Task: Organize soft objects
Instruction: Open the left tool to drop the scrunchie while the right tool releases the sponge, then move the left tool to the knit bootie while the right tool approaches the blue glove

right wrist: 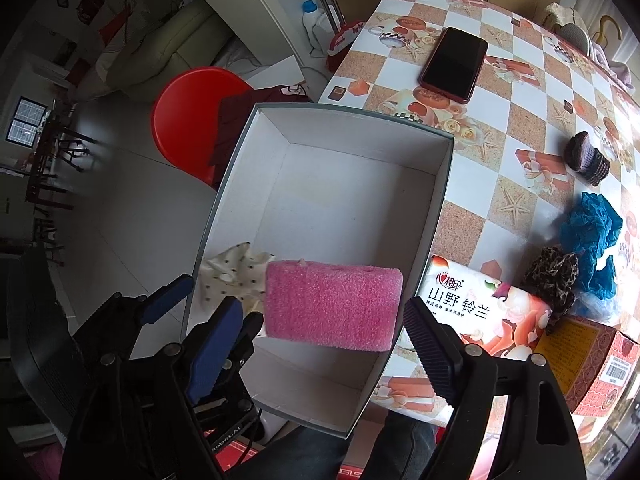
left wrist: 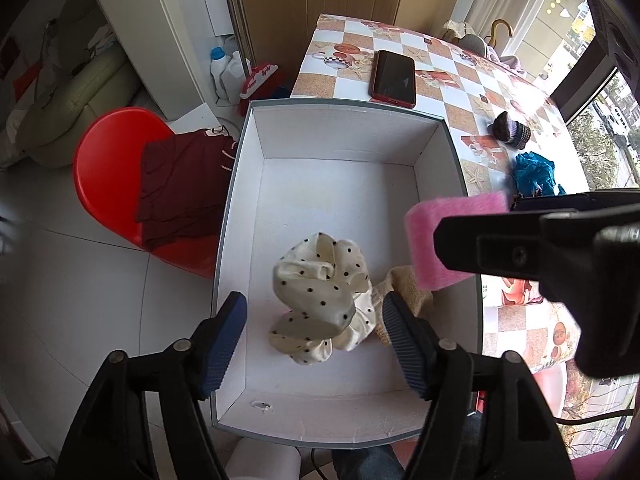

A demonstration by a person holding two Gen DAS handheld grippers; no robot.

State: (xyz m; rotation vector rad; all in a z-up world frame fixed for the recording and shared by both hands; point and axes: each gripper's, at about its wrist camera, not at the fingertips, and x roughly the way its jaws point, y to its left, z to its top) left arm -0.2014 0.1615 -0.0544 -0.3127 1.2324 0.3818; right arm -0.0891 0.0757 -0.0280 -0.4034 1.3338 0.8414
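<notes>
A white open box (left wrist: 340, 136) (right wrist: 360, 152) sits at the table's near edge. A cream polka-dot scrunchie (left wrist: 320, 300) (right wrist: 232, 276) is in mid-air just above the box floor, beside a beige cloth (left wrist: 408, 284). My left gripper (left wrist: 314, 344) is open just above the scrunchie, not touching it. A pink sponge (right wrist: 334, 304) (left wrist: 444, 240) hangs over the box's right side between my right gripper's (right wrist: 324, 344) wide-open fingers, apparently free of them. A blue scrunchie (right wrist: 592, 236) (left wrist: 534, 176), a leopard scrunchie (right wrist: 554, 276) and a dark knitted piece (right wrist: 588, 156) (left wrist: 512, 130) lie on the table.
A phone (right wrist: 454, 64) (left wrist: 394, 78) lies on the checked tablecloth (right wrist: 520, 92) behind the box. A tissue pack (right wrist: 480, 312) and an orange carton (right wrist: 580, 364) sit right of the box. A red chair (left wrist: 116, 176) with dark red cloth stands left of the table.
</notes>
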